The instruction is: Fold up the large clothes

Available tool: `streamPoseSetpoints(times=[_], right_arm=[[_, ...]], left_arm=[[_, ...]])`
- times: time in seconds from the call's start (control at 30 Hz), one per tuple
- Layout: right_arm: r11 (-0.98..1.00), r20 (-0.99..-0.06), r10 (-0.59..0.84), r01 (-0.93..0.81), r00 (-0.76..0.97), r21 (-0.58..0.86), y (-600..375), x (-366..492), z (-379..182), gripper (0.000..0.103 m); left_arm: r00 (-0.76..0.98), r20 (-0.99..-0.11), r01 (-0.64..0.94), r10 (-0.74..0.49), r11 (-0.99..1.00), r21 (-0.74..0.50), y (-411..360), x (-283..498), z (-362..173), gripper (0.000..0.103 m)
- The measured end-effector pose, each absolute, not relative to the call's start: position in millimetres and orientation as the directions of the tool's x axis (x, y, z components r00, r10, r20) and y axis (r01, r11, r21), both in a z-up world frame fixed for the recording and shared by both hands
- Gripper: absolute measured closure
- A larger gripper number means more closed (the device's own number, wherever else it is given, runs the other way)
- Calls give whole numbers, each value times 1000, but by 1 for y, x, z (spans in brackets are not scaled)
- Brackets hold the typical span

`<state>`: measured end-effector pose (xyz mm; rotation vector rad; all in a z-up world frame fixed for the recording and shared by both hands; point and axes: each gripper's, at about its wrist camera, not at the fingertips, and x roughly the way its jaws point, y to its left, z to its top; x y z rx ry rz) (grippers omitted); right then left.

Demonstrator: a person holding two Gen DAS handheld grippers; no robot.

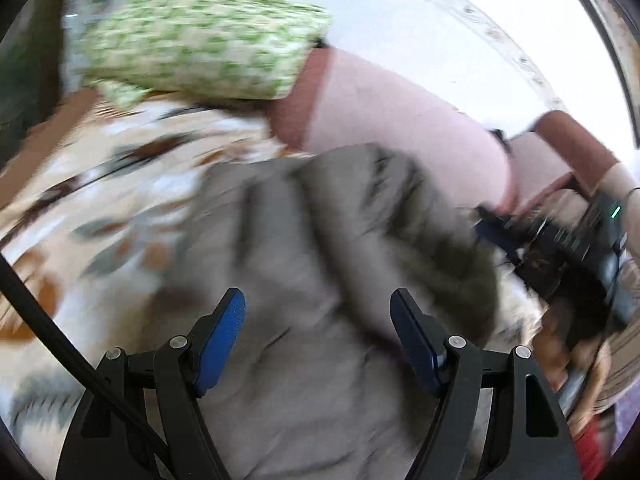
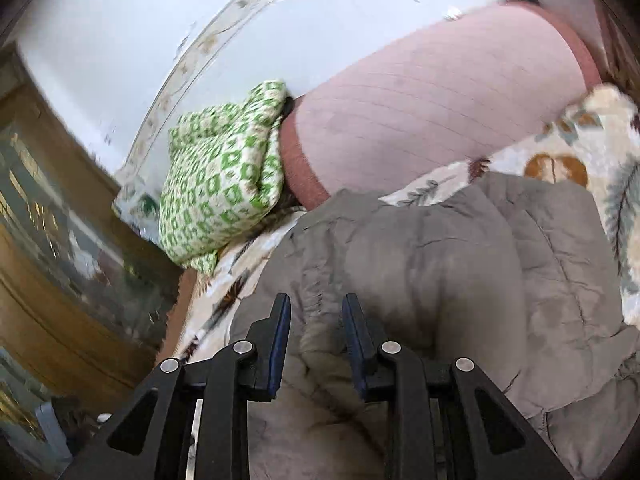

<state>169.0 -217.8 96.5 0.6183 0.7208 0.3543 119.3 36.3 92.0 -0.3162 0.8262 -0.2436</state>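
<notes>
A large grey quilted garment (image 1: 320,248) lies bunched on a bed with a leaf-print sheet (image 1: 92,184). The left wrist view is blurred by motion. My left gripper (image 1: 318,308) is open above the garment, with nothing between its blue pads. My right gripper (image 2: 316,312) hovers over the same garment (image 2: 460,264), its jaws partly open with a fold of grey fabric between them; I cannot tell whether they touch it. The right gripper also shows in the left wrist view (image 1: 568,240) at the right edge.
A pink bolster (image 2: 432,120) and a green-patterned pillow (image 2: 220,176) lie at the head of the bed against a white wall. A wooden cabinet (image 2: 60,240) stands to the left of the bed. The leaf-print sheet (image 2: 580,152) shows beyond the garment.
</notes>
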Motion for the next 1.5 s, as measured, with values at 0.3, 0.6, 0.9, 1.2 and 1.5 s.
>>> streamPoseSetpoints(times=[0.3,0.6,0.9,1.2,1.5], right_arm=[[654,-527,569,41,631,756,-273,204,9,92],[779,-619,483,19,620,627,-262,204,13,99],[765,-563,570,-136,599,630,-240,137,23,96],[754,-561,562,-99,607,649,-250,128,25,94],[803,-652,535,-82,538,591,-228,112,2,89]], left_arm=[[540,-772,45,-337,927,-373,-4,224,17,31],[575,-790,90,-213,976,-197,-29,204,35,39],[596,-787,76,-161,987,-145,-34,181,22,38],[631,-751,135,-193,981,-139,-24,126,59,38],[724,-680,60,-117,992,-107,25,22,66,27]])
